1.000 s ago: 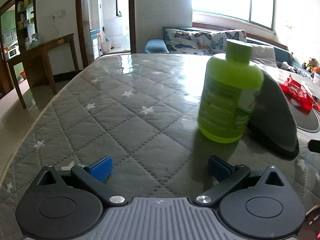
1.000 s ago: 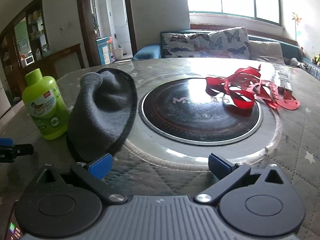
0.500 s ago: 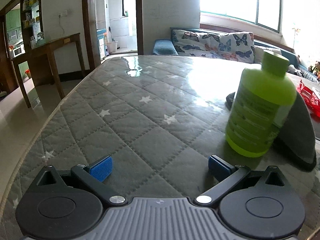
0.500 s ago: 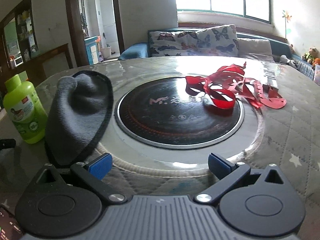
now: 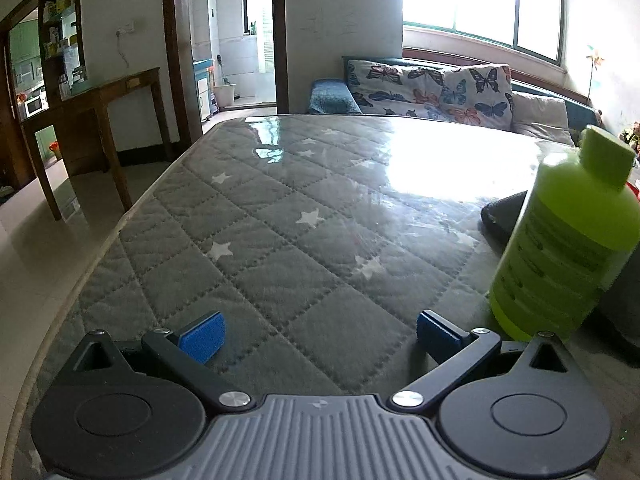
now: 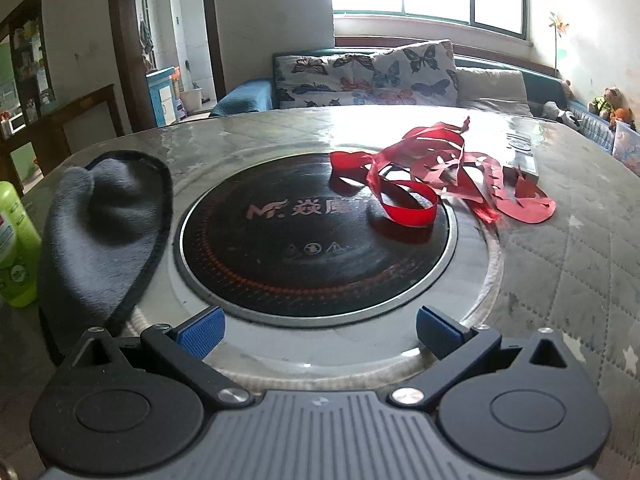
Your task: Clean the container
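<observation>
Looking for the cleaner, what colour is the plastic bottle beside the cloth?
Bright lime-green plastic bottle, matching cap; clearest in the left wrist view.

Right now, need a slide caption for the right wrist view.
Open right claw faces round cooktop strewn with red paper strips; grey cloth lies at left.

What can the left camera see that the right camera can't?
Only the left wrist view shows the left gripper, open over bare quilted table, and the green bottle's cap.

Only the right wrist view shows the right gripper, also open, the round black cooktop, and the red paper strips lying partly on it.

Both show the green bottle standing upright beside the grey cloth, plus the butterfly cushions.
</observation>
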Demonstrator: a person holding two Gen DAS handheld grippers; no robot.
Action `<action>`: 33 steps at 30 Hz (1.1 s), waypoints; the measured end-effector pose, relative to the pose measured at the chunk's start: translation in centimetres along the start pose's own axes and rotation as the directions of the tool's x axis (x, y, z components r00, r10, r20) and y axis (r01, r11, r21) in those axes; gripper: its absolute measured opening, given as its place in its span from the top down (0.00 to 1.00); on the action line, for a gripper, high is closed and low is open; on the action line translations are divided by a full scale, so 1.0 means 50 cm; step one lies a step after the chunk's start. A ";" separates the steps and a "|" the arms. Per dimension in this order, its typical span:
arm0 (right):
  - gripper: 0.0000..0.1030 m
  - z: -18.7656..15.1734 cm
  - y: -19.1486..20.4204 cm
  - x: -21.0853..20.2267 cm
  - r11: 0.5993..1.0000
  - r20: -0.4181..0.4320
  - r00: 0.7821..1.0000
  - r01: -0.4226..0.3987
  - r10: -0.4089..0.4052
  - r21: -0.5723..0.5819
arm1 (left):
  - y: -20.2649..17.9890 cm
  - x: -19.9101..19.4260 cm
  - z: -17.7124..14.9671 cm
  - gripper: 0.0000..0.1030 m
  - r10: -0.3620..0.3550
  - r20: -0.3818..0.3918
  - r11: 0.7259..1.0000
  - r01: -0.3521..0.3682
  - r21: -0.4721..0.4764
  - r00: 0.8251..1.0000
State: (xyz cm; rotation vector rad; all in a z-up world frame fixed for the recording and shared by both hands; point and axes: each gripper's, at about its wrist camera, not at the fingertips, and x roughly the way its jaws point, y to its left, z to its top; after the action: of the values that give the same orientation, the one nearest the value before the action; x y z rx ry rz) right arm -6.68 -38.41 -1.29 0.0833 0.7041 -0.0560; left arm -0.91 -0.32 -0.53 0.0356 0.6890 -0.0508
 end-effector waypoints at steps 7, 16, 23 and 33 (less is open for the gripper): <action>0.00 0.014 -0.010 0.022 1.000 -0.008 1.000 0.024 -0.024 -0.006 | 0.008 0.012 0.008 0.00 -0.003 0.001 1.000 0.003 0.002 1.000; 0.00 0.030 -0.017 0.040 0.999 -0.015 0.998 0.053 -0.053 -0.012 | 0.020 0.027 0.018 0.00 -0.020 0.000 1.000 0.020 0.009 1.000; 0.00 0.041 -0.027 0.053 0.998 -0.015 0.998 0.063 -0.063 -0.005 | 0.032 0.043 0.032 0.00 -0.025 0.001 1.000 0.025 0.007 1.000; 0.00 0.043 -0.033 0.060 0.998 -0.013 0.998 0.068 -0.068 -0.003 | 0.032 0.043 0.029 0.00 -0.024 0.003 1.000 0.024 0.008 1.000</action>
State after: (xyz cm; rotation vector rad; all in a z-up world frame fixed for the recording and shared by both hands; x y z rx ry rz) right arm -3.14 -40.32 -1.69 0.0574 0.7205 -0.1201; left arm 1.75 1.13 -0.74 0.0354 0.6866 -0.0769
